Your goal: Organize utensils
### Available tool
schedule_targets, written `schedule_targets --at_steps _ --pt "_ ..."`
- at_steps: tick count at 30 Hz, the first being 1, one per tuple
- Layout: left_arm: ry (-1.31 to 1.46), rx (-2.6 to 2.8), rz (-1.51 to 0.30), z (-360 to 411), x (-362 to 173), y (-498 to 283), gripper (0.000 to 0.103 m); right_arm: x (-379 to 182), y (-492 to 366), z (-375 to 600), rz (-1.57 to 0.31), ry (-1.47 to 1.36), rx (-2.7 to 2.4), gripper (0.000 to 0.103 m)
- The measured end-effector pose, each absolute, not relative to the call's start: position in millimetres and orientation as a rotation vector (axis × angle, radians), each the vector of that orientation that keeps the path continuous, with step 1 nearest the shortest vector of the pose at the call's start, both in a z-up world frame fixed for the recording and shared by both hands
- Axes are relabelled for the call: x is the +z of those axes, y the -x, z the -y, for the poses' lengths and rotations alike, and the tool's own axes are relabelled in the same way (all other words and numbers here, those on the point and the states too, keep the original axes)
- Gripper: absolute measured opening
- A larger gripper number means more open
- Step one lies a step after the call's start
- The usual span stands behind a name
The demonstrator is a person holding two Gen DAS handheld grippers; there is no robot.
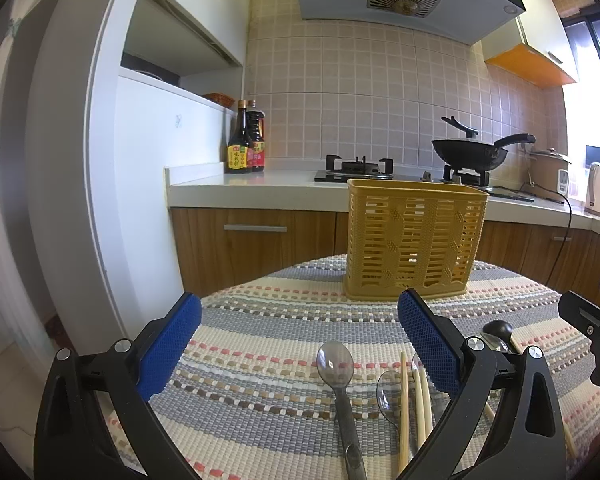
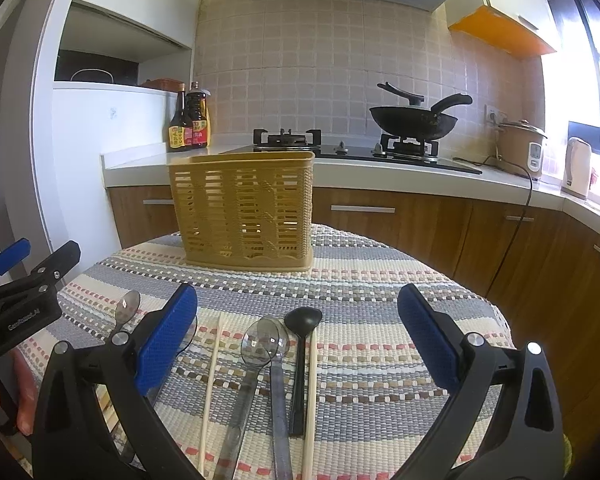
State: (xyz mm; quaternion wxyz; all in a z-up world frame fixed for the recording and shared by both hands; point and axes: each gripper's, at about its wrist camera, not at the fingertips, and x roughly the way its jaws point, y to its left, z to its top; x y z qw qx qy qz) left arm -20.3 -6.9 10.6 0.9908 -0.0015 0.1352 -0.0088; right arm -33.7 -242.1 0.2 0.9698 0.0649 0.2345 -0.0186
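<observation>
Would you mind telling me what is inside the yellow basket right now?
Through the slotted walls, the yellow basket looks empty; nothing pokes above its rim. Its floor is hidden, so small items cannot be ruled out.

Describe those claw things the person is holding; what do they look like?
Both the left gripper and the right gripper have black plastic frames with triangular cutouts, silver screws, and two fingers faced with blue textured pads. One frame bears small white lettering.

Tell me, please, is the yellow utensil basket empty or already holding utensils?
Empty, apparently: through the slats of the yellow basket only light shows, and nothing rises above its rim.
</observation>
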Motion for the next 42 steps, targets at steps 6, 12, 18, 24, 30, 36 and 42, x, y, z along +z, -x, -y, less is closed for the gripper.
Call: schedule_targets --at_steps 6,12,18,24,30,36,42 --pt "0.003 -0.018 -0.27 6.6 10.1 20.5 0.096 0.1 33.7 240.1 -0.474 -0.124 -0.039 0.096" --pt "0.006 -0.017 -0.271 7.8 9.7 20.2 0.095 -0.1 33.1 237.9 -0.477 -0.12 -0.036 0.096" --pt "0.007 -0.017 -0.272 8.2 9.5 20.5 0.096 -0.5 32.5 236.8 -0.482 -0.11 -0.021 0.096" --pt "0.007 -0.017 -0.271 8.2 9.4 20.6 0.096 -0.6 32.9 236.0 -0.485 -0.108 -0.018 0.096" --pt "0.008 -0.015 -0.271 7.6 9.4 20.7 0.096 -1.4 32.1 235.9 -0.488 -0.103 -0.02 0.096" --pt "0.053 -0.002 -0.302 -0.9 7.9 14.9 0.095 -3.1 27.9 239.6 -0.511 -0.11 -0.039 0.096" --pt "0.232 -0.122 -0.572 -53.5 -0.4 -25.8 0.089 -12.7 13.7 242.8 -0.62 -0.13 0.003 0.095"
